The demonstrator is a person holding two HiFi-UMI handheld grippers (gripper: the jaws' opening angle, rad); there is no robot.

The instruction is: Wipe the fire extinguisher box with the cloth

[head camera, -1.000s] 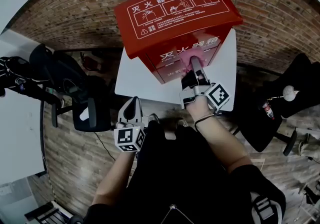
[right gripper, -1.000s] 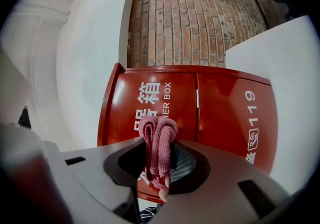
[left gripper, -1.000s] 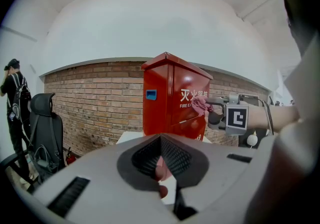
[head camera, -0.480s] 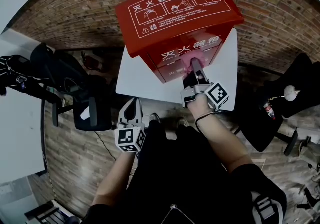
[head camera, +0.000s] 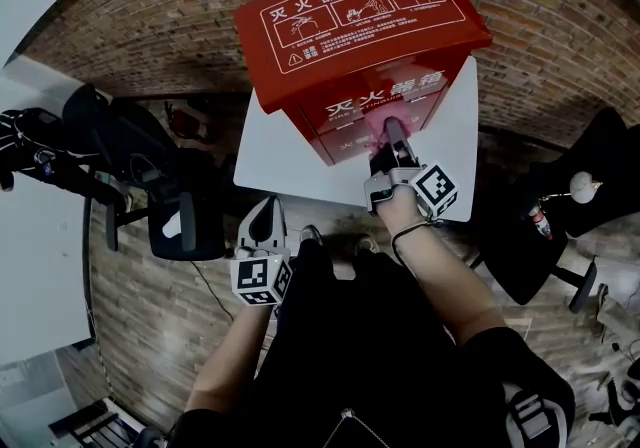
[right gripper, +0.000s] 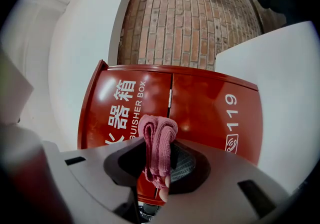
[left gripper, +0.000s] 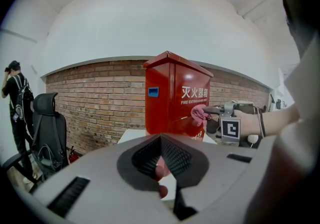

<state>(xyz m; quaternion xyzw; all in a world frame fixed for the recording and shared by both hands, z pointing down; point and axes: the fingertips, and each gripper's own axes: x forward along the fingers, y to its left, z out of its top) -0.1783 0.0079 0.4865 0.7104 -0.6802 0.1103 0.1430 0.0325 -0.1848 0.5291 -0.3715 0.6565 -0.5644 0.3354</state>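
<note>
Cloth (right gripper: 159,140) clamped lengthwise in right gripper (right gripper: 160,173) points at upright box (right gripper: 205,108); left gripper (left gripper: 161,168) closed.

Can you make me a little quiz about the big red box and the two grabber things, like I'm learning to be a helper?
1. What are the right gripper's jaws shut on? A: a sponge. B: a pink folded cloth. C: nothing.
2. True or false: the left gripper is touching the tall red metal fire extinguisher box.
3. Which number is printed in white on the box's front?
Key: 1 B. 2 false: it hangs well back from the box. 3 119.
</note>
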